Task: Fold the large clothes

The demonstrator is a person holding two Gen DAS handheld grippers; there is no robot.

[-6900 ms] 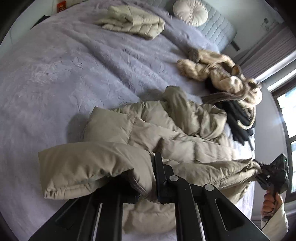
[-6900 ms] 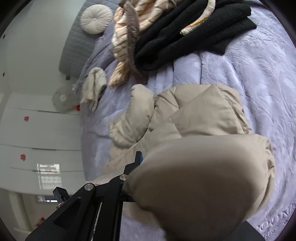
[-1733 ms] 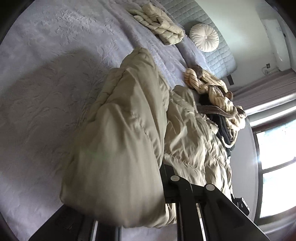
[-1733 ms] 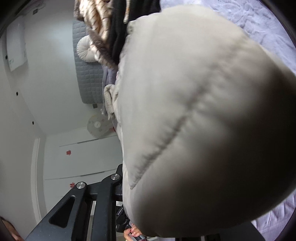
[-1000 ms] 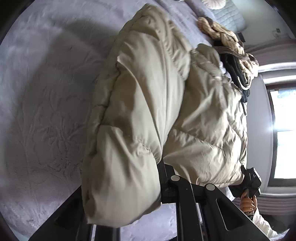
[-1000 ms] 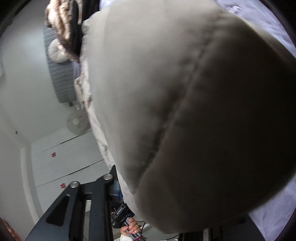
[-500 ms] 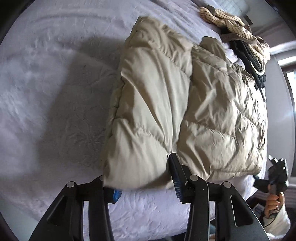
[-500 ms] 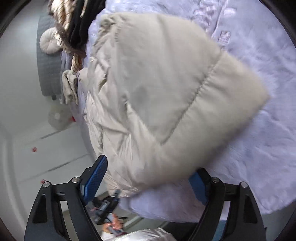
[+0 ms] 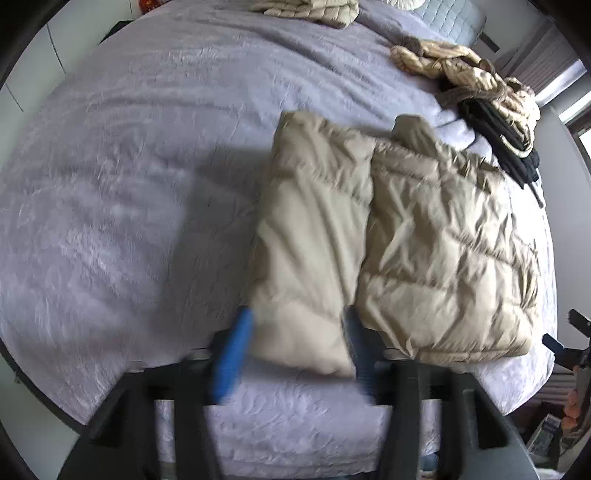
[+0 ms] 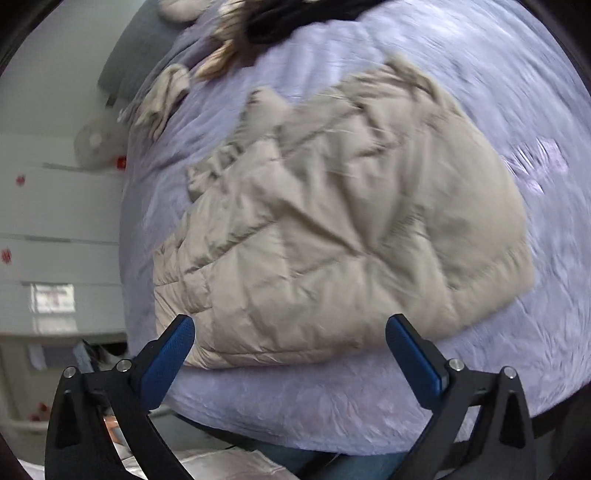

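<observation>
On the lavender bed (image 9: 129,177) lies the folded beige puffer jacket (image 10: 332,221); both grippers' jaws (left (image 9: 295,350), right (image 10: 291,354)) are opening, holding nothing. Springy padding could unfold it.

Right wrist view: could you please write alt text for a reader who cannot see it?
A beige puffer jacket lies folded on a lavender bedspread. The right gripper is above its near edge, jaws opening, nothing between them. Farther away lie a dark and striped clothes pile and a small folded beige garment.
</observation>
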